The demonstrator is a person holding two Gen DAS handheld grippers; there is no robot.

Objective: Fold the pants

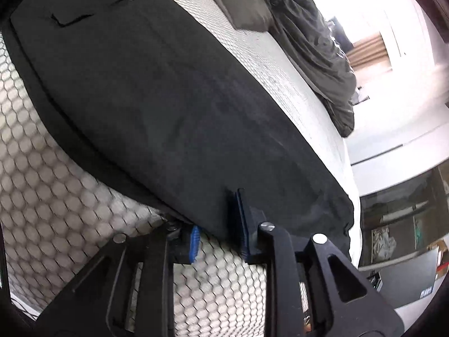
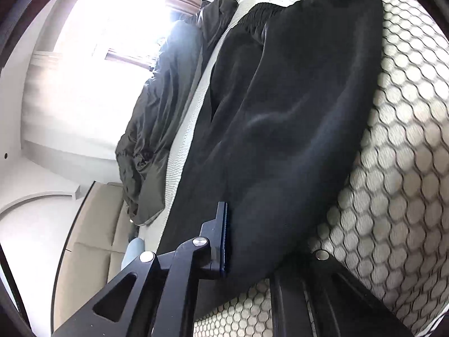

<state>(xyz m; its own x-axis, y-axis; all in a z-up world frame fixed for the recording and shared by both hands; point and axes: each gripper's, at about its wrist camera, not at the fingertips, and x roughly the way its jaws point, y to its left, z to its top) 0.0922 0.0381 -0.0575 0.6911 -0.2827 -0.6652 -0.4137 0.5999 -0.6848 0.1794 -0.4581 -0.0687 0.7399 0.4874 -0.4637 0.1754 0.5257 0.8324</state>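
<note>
Black pants (image 1: 157, 92) lie on a white bed with a honeycomb pattern (image 1: 50, 185); back pocket slits show at the far end. My left gripper (image 1: 217, 224) has its blue-padded jaws around the near edge of the pants, one finger under the fabric and one on top. In the right wrist view the same black pants (image 2: 294, 118) stretch away to an elastic waistband at the top. My right gripper (image 2: 252, 241) holds the near edge of the pants; its left finger (image 2: 223, 238) shows, the right one is hidden under the cloth.
A rumpled dark grey duvet (image 1: 317, 56) and a grey pillow (image 1: 238, 2) lie at the bed's far side. Beyond the bed edge stand a white wall, a bright window (image 2: 112, 28) and shelves with clutter (image 1: 398, 224).
</note>
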